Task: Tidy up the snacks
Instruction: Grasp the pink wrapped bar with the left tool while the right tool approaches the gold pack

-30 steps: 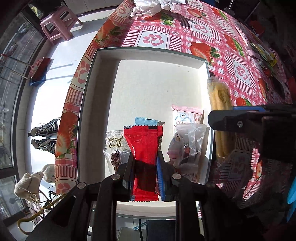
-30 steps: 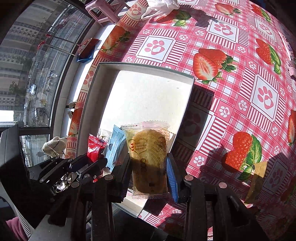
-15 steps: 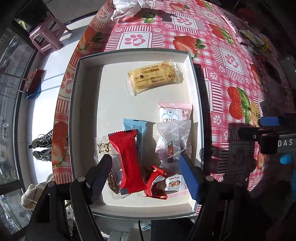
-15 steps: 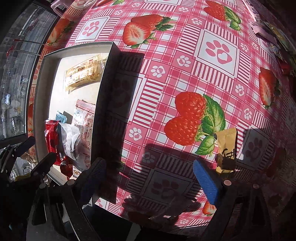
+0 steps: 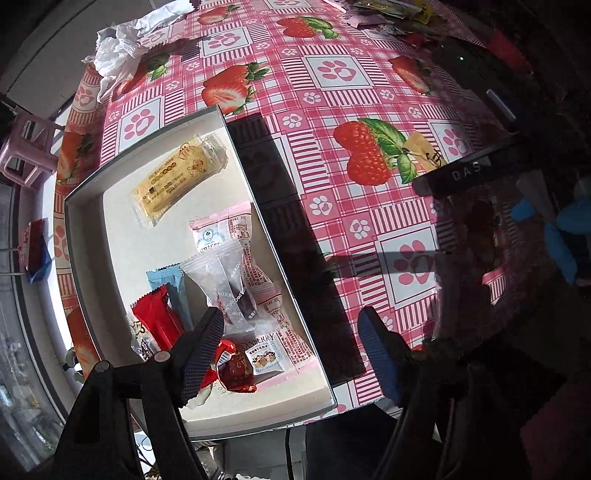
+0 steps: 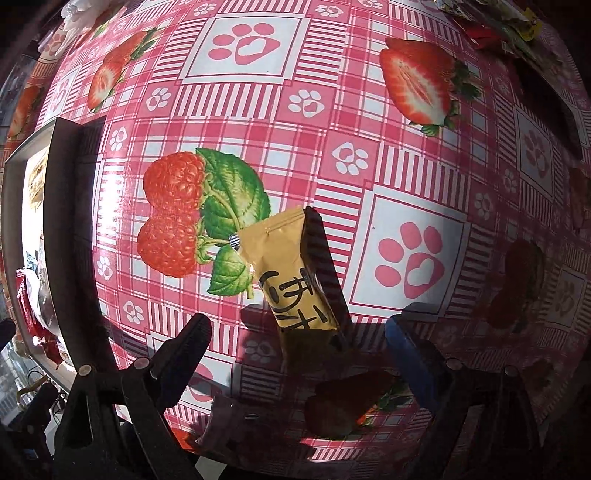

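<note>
A white tray with a grey rim holds several snack packs: a yellow cake pack at its far end, then a pink-white pack, a clear pack, a blue pack and a red pack. My left gripper hangs open and holds nothing, straddling the tray's right wall. A gold packet lies on the strawberry tablecloth, right of the tray. My right gripper stands open above it. The packet's near end lies between the fingers, untouched by the pads.
A crumpled white plastic bag lies beyond the tray. Several loose packets sit along the far table edge. A pink stool stands on the floor at the left. The right tool's black housing is at the right of the left wrist view.
Both grippers opened. The red pack and the yellow cake pack now lie in the tray. My left gripper shifted to the tray's right wall; my right moved right and down over the gold packet.
</note>
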